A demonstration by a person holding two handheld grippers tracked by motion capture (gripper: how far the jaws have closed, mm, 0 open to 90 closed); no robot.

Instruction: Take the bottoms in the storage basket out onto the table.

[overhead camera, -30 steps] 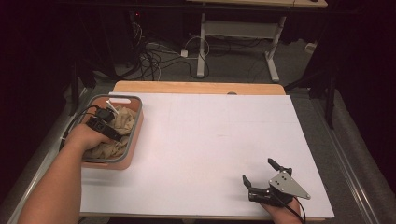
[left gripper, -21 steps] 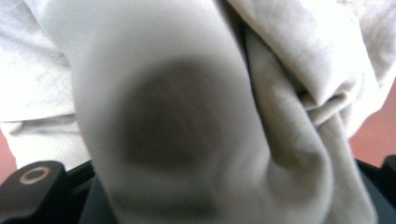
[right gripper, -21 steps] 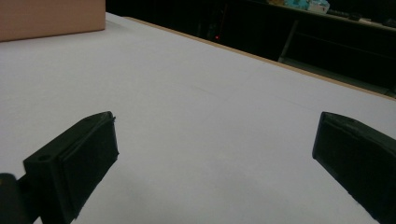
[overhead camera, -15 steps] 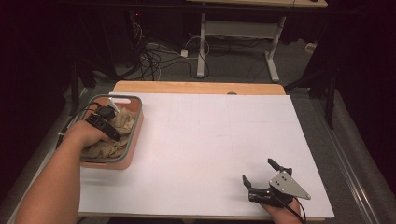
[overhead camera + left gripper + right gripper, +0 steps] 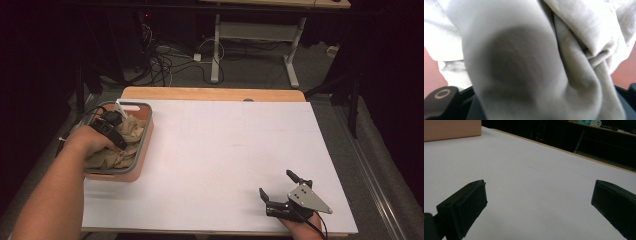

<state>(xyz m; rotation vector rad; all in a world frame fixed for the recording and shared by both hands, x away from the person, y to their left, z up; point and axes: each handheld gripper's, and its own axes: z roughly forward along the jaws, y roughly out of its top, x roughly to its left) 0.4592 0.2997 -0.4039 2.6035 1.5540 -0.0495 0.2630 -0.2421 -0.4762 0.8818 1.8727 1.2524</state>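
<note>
Fingers (image 5: 441, 100) clamping cloth (image 5: 529, 60), pink bin (image 5: 142, 150) around

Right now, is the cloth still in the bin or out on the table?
In. The crumpled beige cloth sits inside the pink bin at the table's left edge, with the left gripper shut on it.
</note>
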